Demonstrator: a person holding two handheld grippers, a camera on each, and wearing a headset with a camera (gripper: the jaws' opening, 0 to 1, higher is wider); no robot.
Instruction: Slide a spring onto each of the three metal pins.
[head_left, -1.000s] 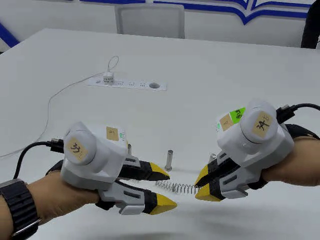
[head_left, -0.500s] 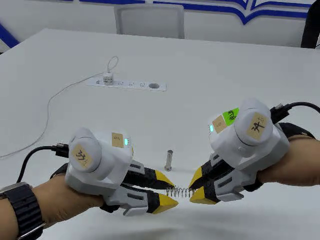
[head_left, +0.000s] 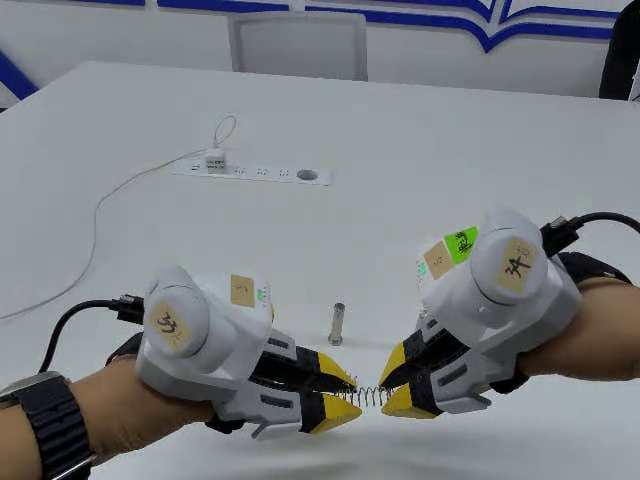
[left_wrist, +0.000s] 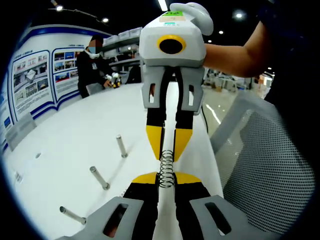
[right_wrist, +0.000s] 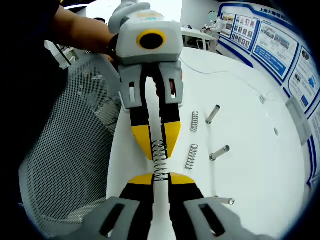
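Close to the near edge of the white table (head_left: 420, 140), a thin coiled wire spring (head_left: 368, 396) spans the gap between the two grippers. The left gripper (head_left: 345, 393) is clenched on its left end and the right gripper (head_left: 388, 385) on its right end. Just beyond stands a short grey metal pin (head_left: 338, 323). Two loose springs (right_wrist: 191, 156) lie near the pins.

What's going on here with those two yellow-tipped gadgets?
A person holds a gripper in each hand. The left gripper and right gripper have their jaws shut on opposite ends of one small spring over the white table. Three metal pins stand nearby, all bare, with two loose springs lying beside them.
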